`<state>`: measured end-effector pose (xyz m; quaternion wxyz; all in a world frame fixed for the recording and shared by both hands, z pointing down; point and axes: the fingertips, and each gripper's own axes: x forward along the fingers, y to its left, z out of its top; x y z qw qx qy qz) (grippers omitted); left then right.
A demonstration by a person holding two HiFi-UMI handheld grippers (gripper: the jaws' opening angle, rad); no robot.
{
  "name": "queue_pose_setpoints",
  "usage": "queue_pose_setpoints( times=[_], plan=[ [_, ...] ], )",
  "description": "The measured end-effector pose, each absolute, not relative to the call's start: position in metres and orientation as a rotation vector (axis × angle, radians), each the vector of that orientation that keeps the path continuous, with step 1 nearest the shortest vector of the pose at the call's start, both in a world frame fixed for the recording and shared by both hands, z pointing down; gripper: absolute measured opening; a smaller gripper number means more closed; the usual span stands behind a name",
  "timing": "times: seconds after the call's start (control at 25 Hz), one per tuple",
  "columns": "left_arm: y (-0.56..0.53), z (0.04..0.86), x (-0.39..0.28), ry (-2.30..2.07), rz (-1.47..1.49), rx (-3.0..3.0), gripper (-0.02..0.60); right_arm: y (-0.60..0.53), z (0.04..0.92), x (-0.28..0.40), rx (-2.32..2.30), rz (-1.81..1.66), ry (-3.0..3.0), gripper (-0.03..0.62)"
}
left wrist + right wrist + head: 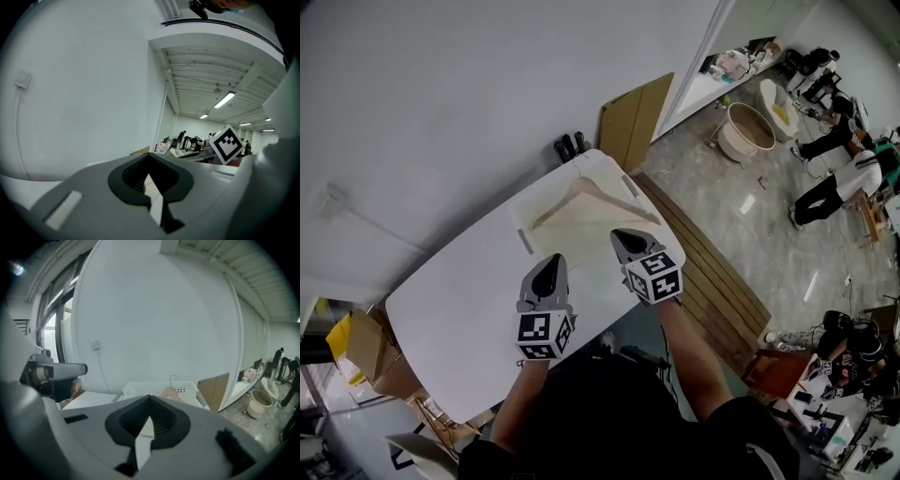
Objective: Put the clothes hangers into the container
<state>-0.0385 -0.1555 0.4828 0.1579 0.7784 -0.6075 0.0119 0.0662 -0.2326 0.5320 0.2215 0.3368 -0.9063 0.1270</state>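
A white perforated container (524, 240) stands on the far right end of the white table (450, 300). Wooden clothes hangers (581, 200) lie inside it. In the right gripper view the container (140, 389) is ahead, and a hanger (169, 391) with a wire hook pokes above its rim. My left gripper (550, 261) hovers over the table just short of the container, jaws together and empty. My right gripper (621, 236) hangs over the container's near edge, also shut on nothing. In the left gripper view the right gripper's marker cube (228, 144) shows to the right.
Cardboard sheets (636, 117) lean on the wall behind the table. A slatted wooden pallet (712, 272) lies on the floor to the right, with a round tub (748, 131) and several people (834, 187) beyond. A cardboard box (361, 347) sits at the table's left end.
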Motion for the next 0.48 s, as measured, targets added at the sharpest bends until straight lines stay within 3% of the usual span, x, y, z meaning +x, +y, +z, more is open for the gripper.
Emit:
queue_pose_setpoints(
  times=[0.48],
  plan=[
    [-0.132, 0.474, -0.014, -1.744, 0.014, 2.278, 0.005, -0.169, 0.499, 0.097, 1.213, 0.28, -2.641, 0.015]
  ],
)
